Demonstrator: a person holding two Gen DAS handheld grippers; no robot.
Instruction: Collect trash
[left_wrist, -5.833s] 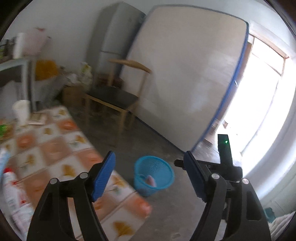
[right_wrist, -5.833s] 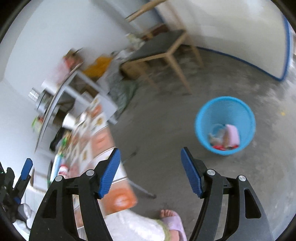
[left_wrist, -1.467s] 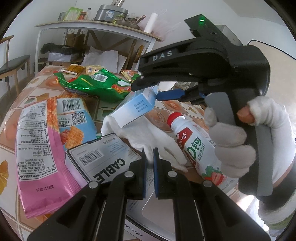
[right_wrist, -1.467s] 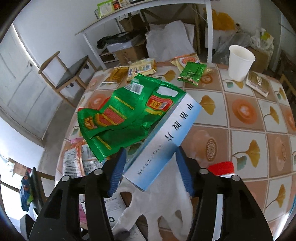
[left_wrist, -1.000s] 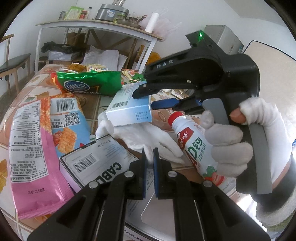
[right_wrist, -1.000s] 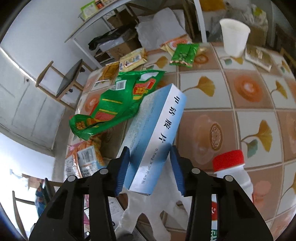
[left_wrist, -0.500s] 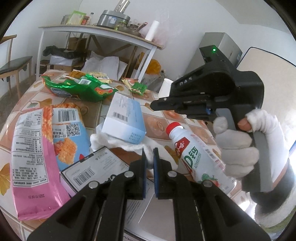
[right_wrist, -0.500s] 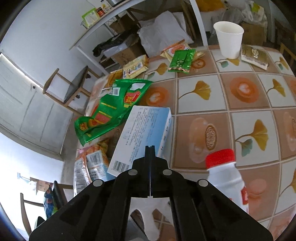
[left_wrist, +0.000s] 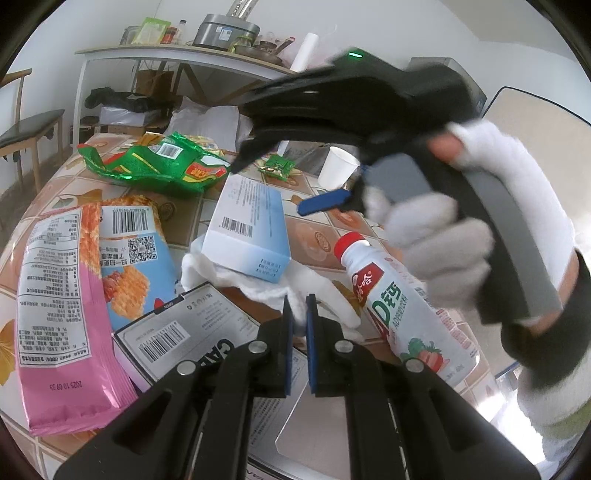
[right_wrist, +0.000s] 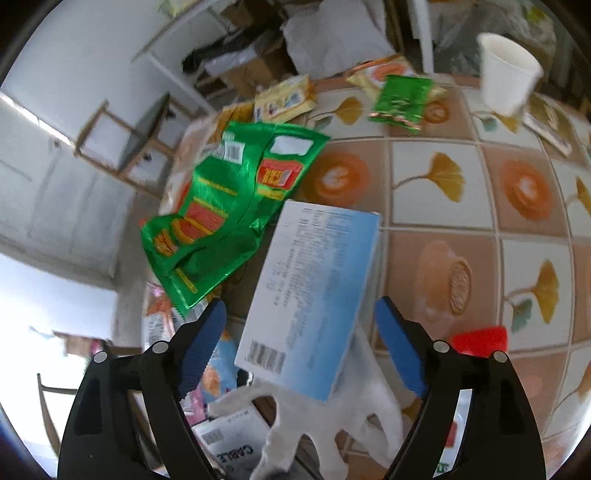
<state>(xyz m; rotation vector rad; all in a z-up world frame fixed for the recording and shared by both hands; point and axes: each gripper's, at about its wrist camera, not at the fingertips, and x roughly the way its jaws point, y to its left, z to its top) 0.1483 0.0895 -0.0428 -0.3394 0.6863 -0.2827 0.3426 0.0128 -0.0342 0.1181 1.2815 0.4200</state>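
A pale blue and white box (right_wrist: 314, 291) lies flat on the tiled table, its near end resting on a white glove (right_wrist: 314, 417). My right gripper (right_wrist: 299, 350) hovers above the box with its jaws opening wide; the box shows between them but neither pad touches it. In the left wrist view the right gripper (left_wrist: 271, 186), held by a gloved hand, hangs over the box (left_wrist: 247, 229). My left gripper (left_wrist: 297, 321) is shut, with a fold of the white glove (left_wrist: 258, 280) pinched between its pads.
A green snack bag (right_wrist: 229, 218) lies behind the box. A red-capped drink bottle (left_wrist: 391, 295) lies to the right, and a pink snack bag (left_wrist: 55, 295) and a CABLE box (left_wrist: 184, 332) to the left. A paper cup (right_wrist: 508, 74) stands on the table (right_wrist: 517, 192).
The right gripper let go of the blue box, which dropped flat onto the glove. Its jaws shut empty, then spread wide as it drew back. The left gripper stayed still.
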